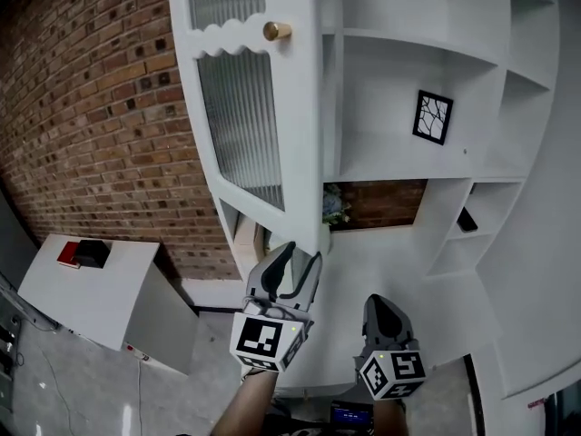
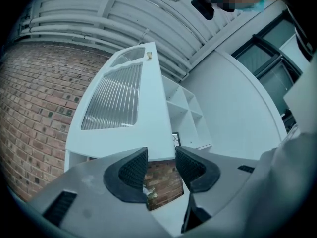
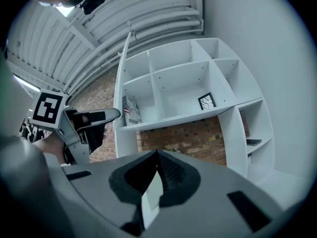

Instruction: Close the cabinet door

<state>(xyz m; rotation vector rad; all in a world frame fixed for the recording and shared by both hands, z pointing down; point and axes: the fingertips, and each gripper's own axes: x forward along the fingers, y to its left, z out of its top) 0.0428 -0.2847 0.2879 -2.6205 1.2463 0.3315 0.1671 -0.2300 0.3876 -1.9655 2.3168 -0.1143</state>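
Note:
The white cabinet door (image 1: 245,107) with ribbed glass panes and a brass knob (image 1: 276,31) stands swung out from the open shelving (image 1: 408,107). My left gripper (image 1: 295,254) is open, its jaws just under the door's lower corner; I cannot tell whether they touch it. In the left gripper view the door (image 2: 119,108) rises right beyond the left gripper (image 2: 161,157). My right gripper (image 1: 381,305) hangs lower and to the right, shut, with nothing held. From the right gripper (image 3: 157,157) I see the door (image 3: 124,68) edge-on and the left gripper (image 3: 106,115) below it.
The shelves hold a small framed picture (image 1: 433,116), a plant (image 1: 334,205) and a dark object (image 1: 467,220); a flag-print book (image 3: 131,110) stands behind the door. A brick wall (image 1: 82,107) lies left, with a low white unit (image 1: 100,289) carrying a red-and-black item (image 1: 82,253).

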